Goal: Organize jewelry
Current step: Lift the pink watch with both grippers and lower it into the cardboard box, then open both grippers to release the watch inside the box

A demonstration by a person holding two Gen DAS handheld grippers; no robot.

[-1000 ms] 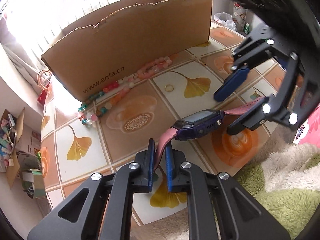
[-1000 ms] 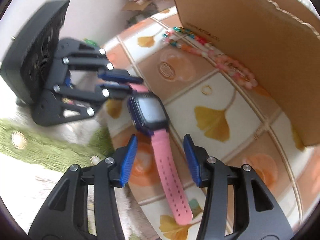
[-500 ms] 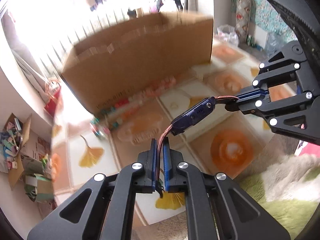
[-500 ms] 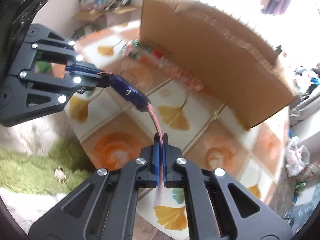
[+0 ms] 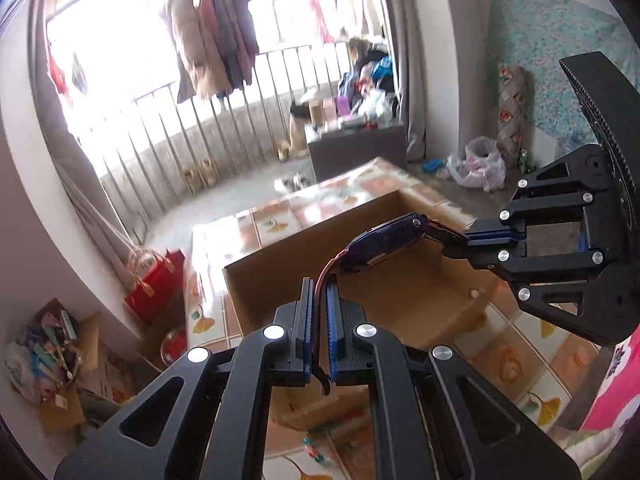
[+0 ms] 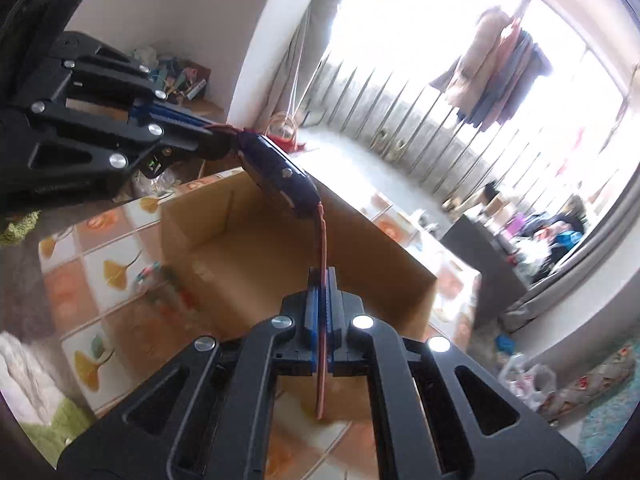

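A purple watch with pink straps hangs in the air above the open cardboard box. My left gripper is shut on one pink strap. My right gripper is shut on the other strap, and it also shows in the left wrist view at the right. The watch shows edge-on in the right wrist view, over the box. A bead necklace lies blurred on the tiled table in front of the box, with a few beads in the left wrist view.
The tiled table carries the box. A red bag hangs off the table's left side. A green rug and a pink cloth lie at the near side. A balcony railing stands behind.
Both grippers have lifted the watch from just above the table to high over the open box. The views now look down into the box from above.
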